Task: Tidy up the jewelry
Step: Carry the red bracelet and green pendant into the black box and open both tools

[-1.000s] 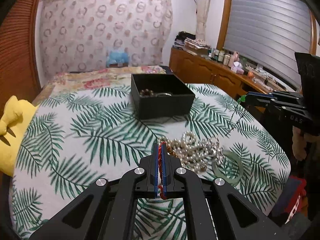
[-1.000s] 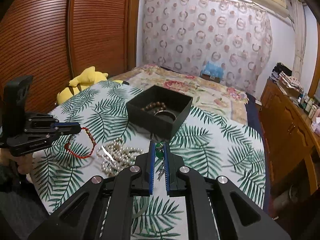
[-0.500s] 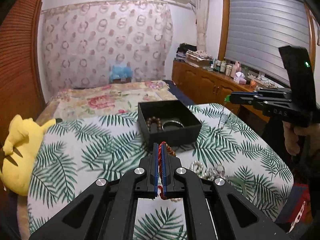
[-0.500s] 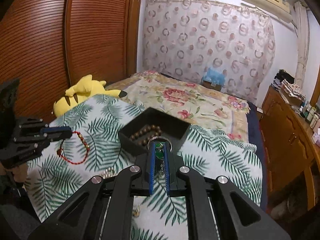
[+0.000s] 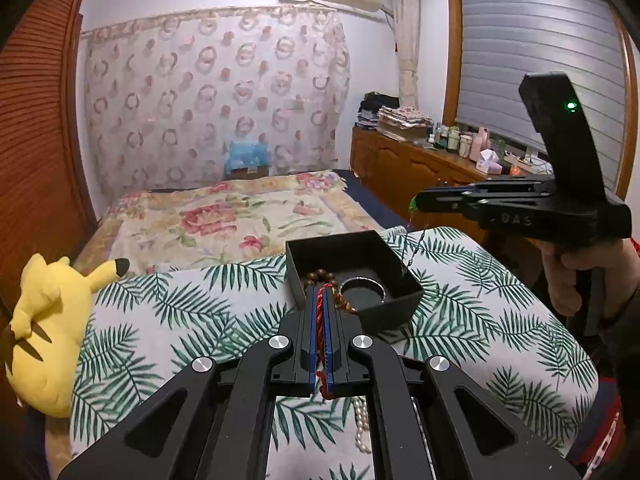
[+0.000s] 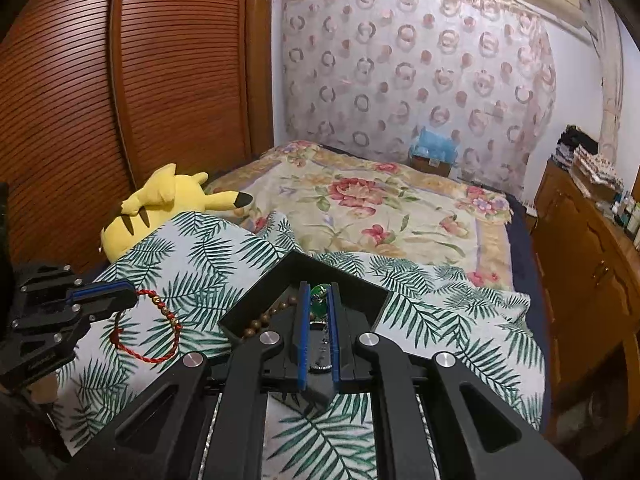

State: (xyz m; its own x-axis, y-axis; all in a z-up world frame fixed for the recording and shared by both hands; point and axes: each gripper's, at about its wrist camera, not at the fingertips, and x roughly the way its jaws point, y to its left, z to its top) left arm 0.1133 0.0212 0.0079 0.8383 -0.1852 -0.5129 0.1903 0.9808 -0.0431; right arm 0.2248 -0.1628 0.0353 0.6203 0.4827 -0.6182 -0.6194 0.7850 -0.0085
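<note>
Your left gripper (image 5: 320, 300) has its jaws fully closed on the red braided cord bracelet with small gold and red beads (image 6: 158, 330). In the right wrist view it hangs as a loose loop below the tips, above the palm-leaf printed cover (image 5: 168, 320), just short of the box.

Your right gripper (image 6: 319, 300) has its jaws closed nearly all the way on the fine silver chain necklace with a green pendant (image 6: 319, 305). The pendant sits between the pads; in the left wrist view the chain (image 5: 412, 250) trails down with its end at the far right rim of the open black square box (image 5: 394, 314).

The box already holds a brown wooden bead bracelet (image 5: 320, 275) and a silver bangle (image 5: 362, 283). A strand of white pearls (image 5: 362, 426) lies on the cover beneath your left gripper.

Handling, judged: both pieces are very light and limp. They will swing and can snag on the rim. The chain is thin and slippery, so hold at the pendant, as now. The cord grips well; pinch the braid, not the beads.

Writing: raised letters on the right gripper's body read roughly "DAS" (image 5: 516, 219). Nothing else is legible.
</note>
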